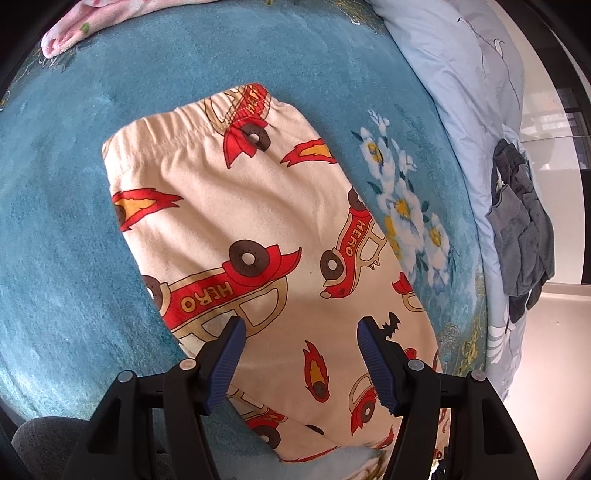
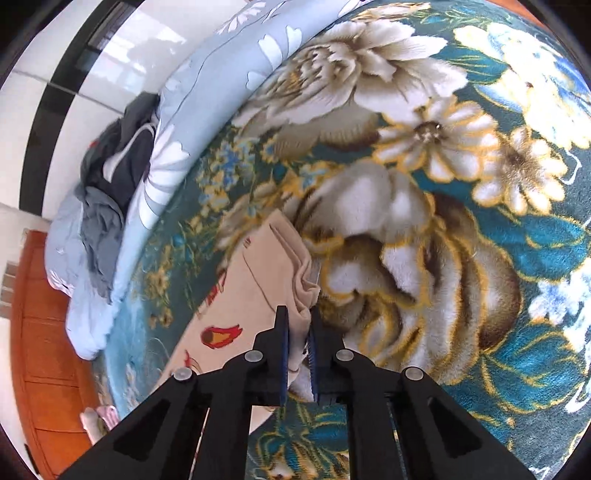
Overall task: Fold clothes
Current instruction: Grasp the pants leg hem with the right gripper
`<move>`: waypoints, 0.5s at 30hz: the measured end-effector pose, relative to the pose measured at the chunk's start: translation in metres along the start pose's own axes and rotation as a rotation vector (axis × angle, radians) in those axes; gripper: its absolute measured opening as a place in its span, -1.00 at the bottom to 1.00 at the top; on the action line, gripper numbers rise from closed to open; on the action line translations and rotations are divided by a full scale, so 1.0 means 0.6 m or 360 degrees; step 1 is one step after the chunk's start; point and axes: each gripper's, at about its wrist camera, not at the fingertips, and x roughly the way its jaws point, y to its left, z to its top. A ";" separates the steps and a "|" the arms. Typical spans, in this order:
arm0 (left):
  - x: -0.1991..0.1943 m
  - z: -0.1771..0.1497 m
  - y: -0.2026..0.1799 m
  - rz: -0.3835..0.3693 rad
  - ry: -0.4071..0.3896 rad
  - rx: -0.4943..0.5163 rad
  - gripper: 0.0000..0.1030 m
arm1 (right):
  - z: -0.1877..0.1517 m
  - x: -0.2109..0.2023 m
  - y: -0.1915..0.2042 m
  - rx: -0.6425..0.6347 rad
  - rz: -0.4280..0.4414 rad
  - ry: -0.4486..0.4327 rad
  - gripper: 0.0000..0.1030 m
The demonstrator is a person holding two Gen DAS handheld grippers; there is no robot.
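Note:
Cream children's pants (image 1: 236,206) with red "HERO" cars and flames lie flat on the teal floral blanket (image 1: 59,229), waistband at the far end. My left gripper (image 1: 298,323) is open just above the pants, holding nothing. In the right wrist view my right gripper (image 2: 298,314) is shut on the bunched leg end of the pants (image 2: 255,295), which lies over the blanket's big flower print (image 2: 424,229).
A light blue duvet (image 1: 458,62) runs along the bed's far side, with dark grey clothes (image 1: 521,221) heaped on it; they also show in the right wrist view (image 2: 110,192). A pink garment (image 1: 74,22) lies at the top left. A wooden cabinet (image 2: 48,350) stands beside the bed.

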 end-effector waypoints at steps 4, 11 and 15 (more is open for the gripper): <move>-0.003 0.001 0.005 -0.0034 0.0001 -0.0015 0.29 | 0.002 -0.006 -0.004 0.0042 0.0002 -0.0007 -0.82; -0.002 0.002 0.002 -0.0061 0.0007 -0.0016 0.29 | -0.003 -0.004 -0.030 0.0132 0.0041 0.0044 -0.37; -0.001 0.000 0.000 -0.0047 0.0008 -0.0003 0.29 | -0.008 0.014 -0.039 0.0204 0.0089 0.0062 -0.32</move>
